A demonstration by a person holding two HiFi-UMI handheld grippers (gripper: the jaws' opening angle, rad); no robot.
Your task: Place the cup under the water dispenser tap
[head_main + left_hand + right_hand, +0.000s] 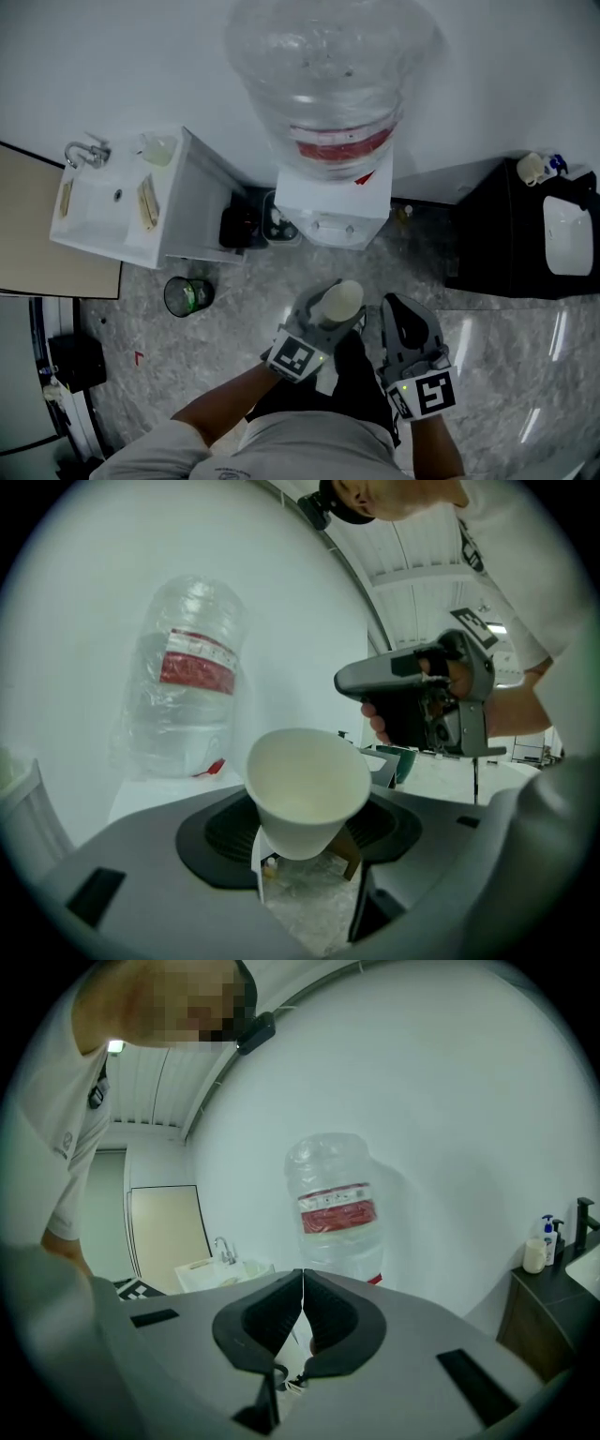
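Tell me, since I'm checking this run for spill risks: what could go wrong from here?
1. The left claw grips the cup only near its base, tilted; it may slip or buckle.
2. The shut right claw sits close beside it and could knock the rim.
3. Set down tilted at the water dispenser, it might tip.
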